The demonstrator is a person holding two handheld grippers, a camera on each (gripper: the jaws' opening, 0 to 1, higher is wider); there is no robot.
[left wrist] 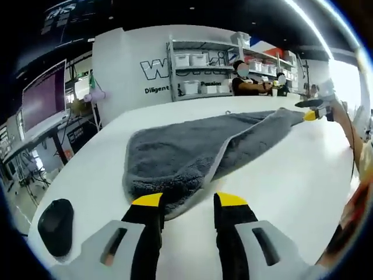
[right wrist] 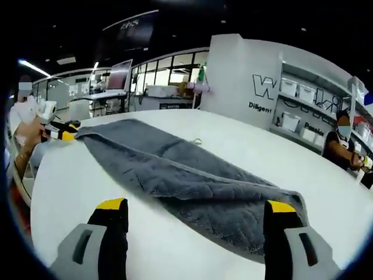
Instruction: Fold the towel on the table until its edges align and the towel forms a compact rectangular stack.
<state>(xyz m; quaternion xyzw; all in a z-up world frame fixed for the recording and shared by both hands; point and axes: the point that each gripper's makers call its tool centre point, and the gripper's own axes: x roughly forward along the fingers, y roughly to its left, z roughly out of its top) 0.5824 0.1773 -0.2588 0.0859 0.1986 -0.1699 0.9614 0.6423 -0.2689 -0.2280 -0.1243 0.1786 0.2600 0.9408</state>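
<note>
Both grippers' fingers parted, grey towel (left wrist: 192,153) half folded on white table (left wrist: 291,181), near edge just ahead of them

The towel (left wrist: 198,149) lies on the table (left wrist: 291,181), a mouse (left wrist: 55,224) near the table's edge beside it.

Towel (left wrist: 175,157): plain dark grey, fluffy pile, no pattern; table (left wrist: 280,175): plain white. Left gripper (left wrist: 189,201) and right gripper (right wrist: 195,207): black jaws with yellow tips on light grey bodies; mouse-like object (left wrist: 55,224) on the table: black. Partition wall (left wrist: 131,64): white with black lettering; shelving (left wrist: 198,70): grey with white bins; monitor screen (left wrist: 42,96): purple.
</note>
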